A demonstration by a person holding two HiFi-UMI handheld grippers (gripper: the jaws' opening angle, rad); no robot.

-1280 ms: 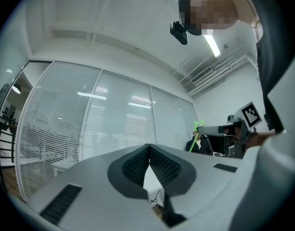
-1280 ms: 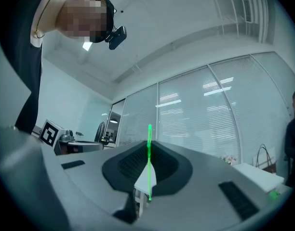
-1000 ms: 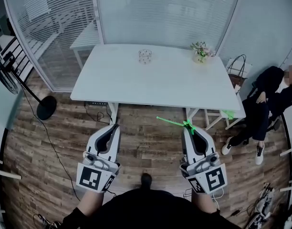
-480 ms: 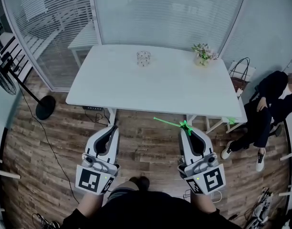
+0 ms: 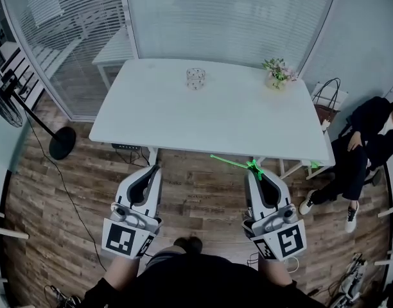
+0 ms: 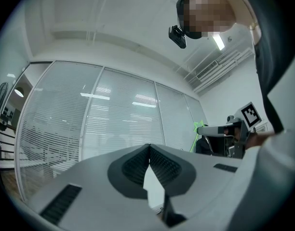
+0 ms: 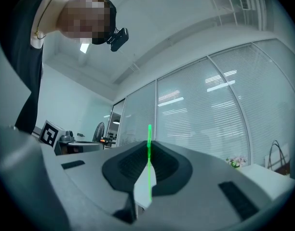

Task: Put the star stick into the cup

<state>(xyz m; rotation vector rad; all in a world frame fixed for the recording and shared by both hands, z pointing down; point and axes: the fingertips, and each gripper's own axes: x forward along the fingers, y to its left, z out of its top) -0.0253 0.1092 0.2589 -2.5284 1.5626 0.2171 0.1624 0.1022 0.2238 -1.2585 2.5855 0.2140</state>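
Green and thin, the star stick (image 5: 232,163) is clamped in the right gripper (image 5: 253,172), whose jaws are closed on it near its star end. Its shaft juts out to the left above the wooden floor (image 5: 196,194), just short of the near edge of the white table (image 5: 209,120). In the right gripper view the stick runs straight up between the closed jaws. The left gripper (image 5: 152,170) is held alongside, jaws together with nothing between them. The glass cup (image 5: 196,77) stands near the table's far edge, well apart from the stick. A small pot of flowers (image 5: 277,74) sits toward the far right corner. A seated person (image 5: 370,133) is by the wall at right.
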